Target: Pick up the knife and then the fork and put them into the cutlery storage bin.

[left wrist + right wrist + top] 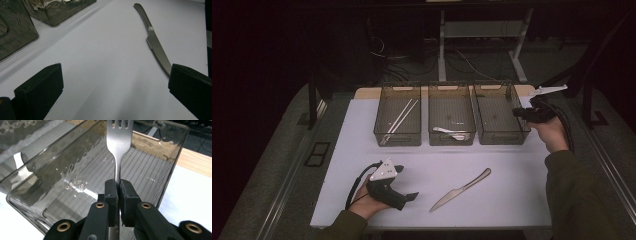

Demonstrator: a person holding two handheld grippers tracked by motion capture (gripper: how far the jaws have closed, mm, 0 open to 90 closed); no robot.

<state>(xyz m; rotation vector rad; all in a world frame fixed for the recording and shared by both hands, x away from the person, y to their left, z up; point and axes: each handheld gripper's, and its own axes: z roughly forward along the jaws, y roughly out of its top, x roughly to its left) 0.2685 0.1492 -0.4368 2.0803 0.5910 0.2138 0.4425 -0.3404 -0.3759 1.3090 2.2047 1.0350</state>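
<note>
Right tool clamped on the neck of a silver metal fork, tines pointing forward over the smoked clear plastic bin at far right; drop lies straight below. Left tool gapes, idle, near the steel table knife on the white surface.
</note>
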